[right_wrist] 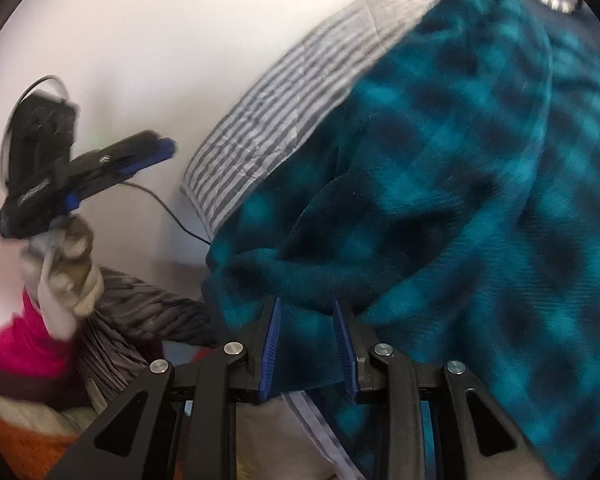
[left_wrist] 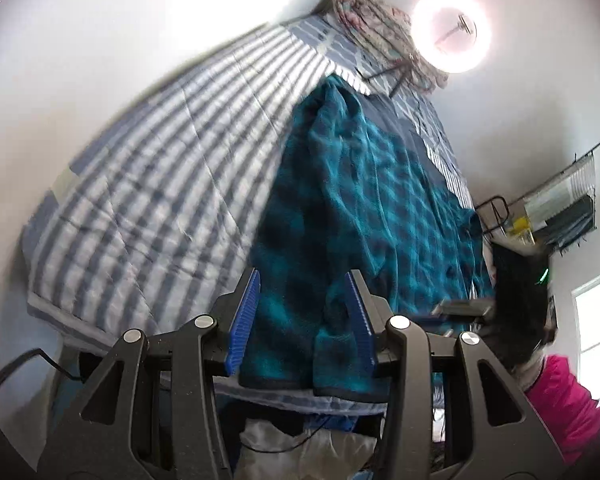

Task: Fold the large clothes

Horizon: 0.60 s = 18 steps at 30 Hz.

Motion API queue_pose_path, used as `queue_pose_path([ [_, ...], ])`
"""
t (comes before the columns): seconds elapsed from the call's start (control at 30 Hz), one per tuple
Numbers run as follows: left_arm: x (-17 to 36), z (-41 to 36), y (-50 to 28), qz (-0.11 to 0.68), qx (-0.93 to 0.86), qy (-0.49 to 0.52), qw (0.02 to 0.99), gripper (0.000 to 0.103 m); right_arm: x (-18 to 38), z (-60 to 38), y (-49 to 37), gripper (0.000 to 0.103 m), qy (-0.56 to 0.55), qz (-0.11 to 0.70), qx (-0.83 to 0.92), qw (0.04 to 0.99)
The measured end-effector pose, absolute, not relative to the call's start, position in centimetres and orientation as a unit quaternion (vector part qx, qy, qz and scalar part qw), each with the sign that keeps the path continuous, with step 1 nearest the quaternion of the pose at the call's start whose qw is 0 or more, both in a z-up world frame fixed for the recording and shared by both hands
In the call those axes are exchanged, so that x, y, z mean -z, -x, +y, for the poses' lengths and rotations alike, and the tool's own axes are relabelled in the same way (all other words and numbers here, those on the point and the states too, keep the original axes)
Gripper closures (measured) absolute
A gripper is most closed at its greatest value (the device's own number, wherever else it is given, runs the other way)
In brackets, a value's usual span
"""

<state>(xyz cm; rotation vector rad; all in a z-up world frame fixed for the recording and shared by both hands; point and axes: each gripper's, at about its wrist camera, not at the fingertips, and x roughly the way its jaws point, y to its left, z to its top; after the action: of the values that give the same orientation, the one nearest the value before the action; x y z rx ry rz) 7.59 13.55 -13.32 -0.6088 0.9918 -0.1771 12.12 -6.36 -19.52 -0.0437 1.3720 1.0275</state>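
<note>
A teal and dark plaid fleece garment [left_wrist: 364,184] lies lengthwise on the striped bed cover [left_wrist: 140,184], its near end hanging over the bed's edge. My left gripper [left_wrist: 302,276] is open, its blue pads apart above that near end and pressing on nothing. In the right wrist view the left gripper [right_wrist: 168,146] hangs off the bed corner with nothing in it, held by a gloved hand [right_wrist: 72,264]. My right gripper [right_wrist: 306,302] is shut on a fold of the garment [right_wrist: 440,200] at its near edge. In the left wrist view the right gripper [left_wrist: 444,308] is a blur at the garment's right side.
A crumpled floral blanket [left_wrist: 380,28] and a lit ring lamp [left_wrist: 450,32] stand at the bed's far end. A wire rack [left_wrist: 560,208] hangs on the right wall above a window [left_wrist: 596,320]. A pink sleeve [left_wrist: 560,392] and a black cable [right_wrist: 168,208] are nearby.
</note>
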Motion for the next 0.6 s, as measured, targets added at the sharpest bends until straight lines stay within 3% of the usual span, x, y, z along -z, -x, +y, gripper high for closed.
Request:
queue_pose_path([
  [0.3, 17.3, 8.6, -6.9, 0.516, 0.119, 0.270, 0.804, 0.059, 14.1, -5.8, -19.3, 0.067, 0.008, 0.546, -0.403, 0.734],
  [0.37, 18.2, 8.2, -7.1, 0.524, 0.120, 0.274, 0.798, 0.059, 13.5, -4.7, -21.1, 0.061, 0.013, 0.536, -0.389, 0.749],
  [0.6, 19.6, 7.4, -7.5, 0.531, 0.119, 0.272, 0.794, 0.059, 14.3, -1.5, -28.3, 0.059, 0.015, 0.528, -0.323, 0.785],
])
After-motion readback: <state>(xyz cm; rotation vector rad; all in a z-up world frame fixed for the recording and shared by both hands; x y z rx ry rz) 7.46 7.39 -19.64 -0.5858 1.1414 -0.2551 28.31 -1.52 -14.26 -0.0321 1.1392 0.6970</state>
